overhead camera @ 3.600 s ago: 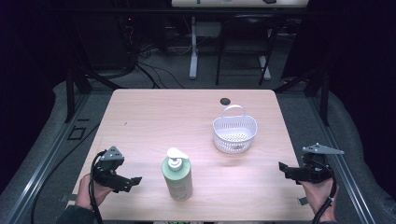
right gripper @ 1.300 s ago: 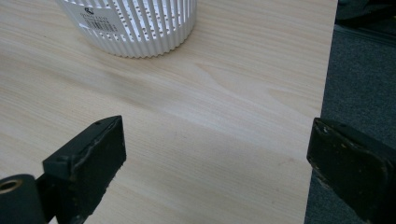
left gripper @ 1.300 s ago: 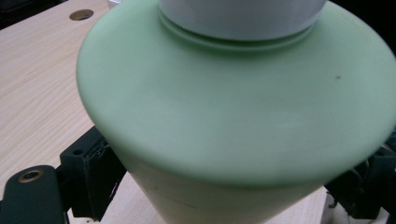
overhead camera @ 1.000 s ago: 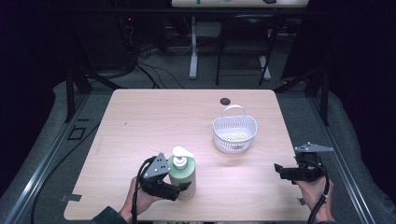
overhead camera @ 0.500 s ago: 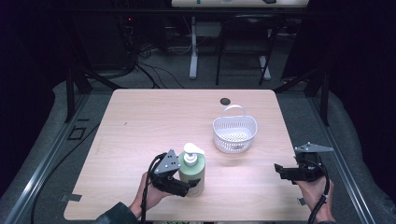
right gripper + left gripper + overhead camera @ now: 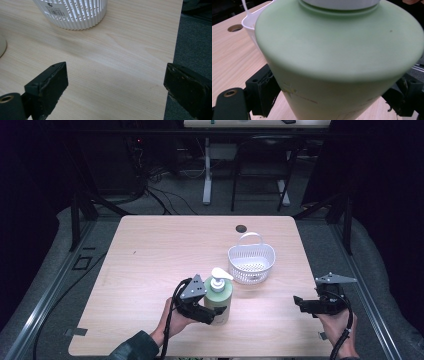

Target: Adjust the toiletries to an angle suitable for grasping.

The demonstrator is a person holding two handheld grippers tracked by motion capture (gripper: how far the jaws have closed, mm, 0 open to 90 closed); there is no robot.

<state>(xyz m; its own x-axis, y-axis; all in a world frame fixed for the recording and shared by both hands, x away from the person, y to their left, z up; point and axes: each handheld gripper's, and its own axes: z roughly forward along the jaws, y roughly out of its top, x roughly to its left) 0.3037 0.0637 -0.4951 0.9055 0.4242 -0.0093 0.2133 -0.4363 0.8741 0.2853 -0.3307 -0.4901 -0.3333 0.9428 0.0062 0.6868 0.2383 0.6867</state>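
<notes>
Compared with the picture half a second earlier, the green pump bottle (image 6: pixel 218 300) and the left hand-held gripper (image 6: pixel 209 310) are sitting slightly farther right, closer to the white basket (image 6: pixel 251 264). Judging by that drift, the bottle is probably being carried towards the basket. The wooden surface (image 6: pixel 165 255) is lying under everything. The bottle is standing upright near the front edge, just short of the basket. In the left gripper view, both black jaws are pressing against the bottle's (image 6: pixel 337 62) sides, grasping it. The left hand is reaching in from below, wrist angled right. The right hand-held gripper (image 6: pixel 305 303) is waiting at the right edge, jaws spread wide and empty.
</notes>
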